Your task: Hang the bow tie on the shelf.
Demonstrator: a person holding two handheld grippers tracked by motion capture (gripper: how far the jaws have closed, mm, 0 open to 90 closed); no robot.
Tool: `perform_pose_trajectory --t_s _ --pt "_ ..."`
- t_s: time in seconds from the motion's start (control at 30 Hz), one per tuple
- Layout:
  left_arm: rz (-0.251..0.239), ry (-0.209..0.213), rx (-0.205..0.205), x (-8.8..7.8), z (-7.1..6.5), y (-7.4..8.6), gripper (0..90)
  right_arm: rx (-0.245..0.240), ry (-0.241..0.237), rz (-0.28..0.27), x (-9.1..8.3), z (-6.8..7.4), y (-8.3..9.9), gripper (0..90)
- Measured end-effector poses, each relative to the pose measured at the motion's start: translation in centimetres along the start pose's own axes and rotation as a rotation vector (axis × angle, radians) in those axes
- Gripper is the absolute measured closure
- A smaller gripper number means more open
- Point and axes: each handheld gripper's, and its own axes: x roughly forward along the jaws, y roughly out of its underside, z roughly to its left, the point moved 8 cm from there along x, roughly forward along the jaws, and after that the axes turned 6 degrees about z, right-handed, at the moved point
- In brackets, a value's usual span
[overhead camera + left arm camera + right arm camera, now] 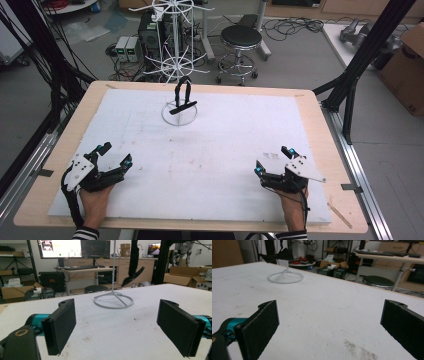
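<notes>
1. The left gripper (115,154) rests low at the near left of the table, its jaws spread wide with nothing between them. In the left gripper view the two black pads (61,326) frame bare board, a ready posture rather than a grasp.
2. The right gripper (274,158) mirrors it at the near right, jaws likewise wide and empty. Each is held by a hand (95,200) coming in from the near edge, so both sit well back from the work, probably as a start pose.
3. Between and ahead of them lies the white board (220,150) covering the wooden table (320,130), bare apart from faint stains.
4. Towards the far middle stands a white wire stand (179,116) on a ring base, with a thin post rising from it.
5. A black strap-like item (183,96) hangs from the stand above the ring, its lower end flaring out. What it is exactly I cannot tell. Hanging keeps it off the board and open to a grasp from either side.
6. Both grippers point roughly at it, well apart from it.
</notes>
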Motion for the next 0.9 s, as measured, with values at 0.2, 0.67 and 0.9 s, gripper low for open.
perform_pose_trajectory --t_s 0.2,0.67,0.9 --pt "-0.003 0.002 0.003 -0.03 -0.03 -0.02 16.1 -0.004 0.011 -0.015 -0.08 -0.3 0.54 0.8" --pt "-0.006 0.001 0.008 -0.07 -0.06 -0.03 15.9 0.009 0.018 -0.102 -0.67 -0.31 1.09 0.8" --pt "-0.007 0.001 0.008 -0.09 -0.04 -0.02 15.8 0.002 0.034 -0.114 -0.75 -0.35 1.05 0.8"
